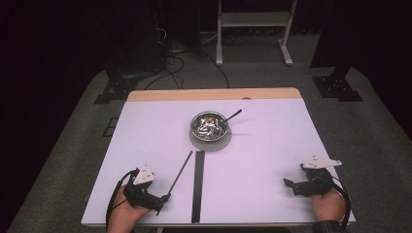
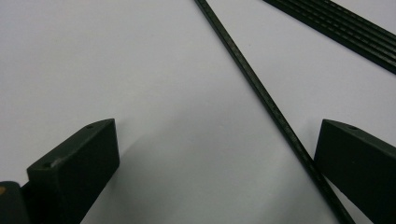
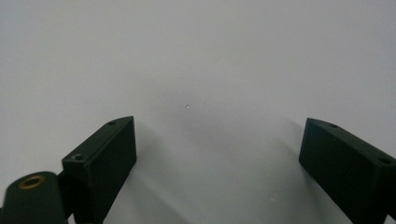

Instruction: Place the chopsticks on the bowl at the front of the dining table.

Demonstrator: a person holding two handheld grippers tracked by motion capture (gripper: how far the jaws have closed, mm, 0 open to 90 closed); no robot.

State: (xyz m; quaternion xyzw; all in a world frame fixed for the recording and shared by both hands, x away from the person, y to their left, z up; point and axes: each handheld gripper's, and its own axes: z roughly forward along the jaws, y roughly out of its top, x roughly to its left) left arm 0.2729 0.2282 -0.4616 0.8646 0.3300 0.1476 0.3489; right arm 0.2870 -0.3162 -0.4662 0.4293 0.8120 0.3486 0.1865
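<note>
1. Left hand-held gripper (image 1: 161, 203): sitting at the near left of the desk, held by a hand (image 1: 127, 213) coming in from the near edge. In the left gripper view its jaws are standing wide apart (image 2: 215, 172) over the white surface, clamping nothing.
2. Thin black rod (image 1: 178, 175): lying flat on the desk, running diagonally from just beside the left hand-held gripper toward the bowl. In the left gripper view it (image 2: 261, 93) is passing between the jaws, close along the inner face of the right-hand one; whether it is touching that jaw cannot be told.
3. Right hand-held gripper (image 1: 290, 186): resting at the near right of the desk, held by the other hand (image 1: 328, 204), a grey plate riding on top. In the right gripper view its jaws are spread apart (image 3: 217, 154) over bare white surface.
4. Flat black strip (image 1: 197, 187): lying straight along the middle of the desk, from near the front edge toward the bowl; ribbed lengthwise in the left gripper view (image 2: 336, 32).
5. Metal bowl (image 1: 210, 125): shiny, round, standing on a grey disc (image 1: 211, 142) mid-desk, beyond the strip's far end. A dark utensil handle (image 1: 233, 115) is leaning out over its right rim. Contents are too blurred to tell.
6. Desk (image 1: 272, 145): white top with a wooden band along the far edge.
7. Room: grey carpet, dim surroundings, cables trailing on the floor (image 1: 170, 63), a white frame stand (image 1: 255, 29) at the back, dark stand feet at either side.
</note>
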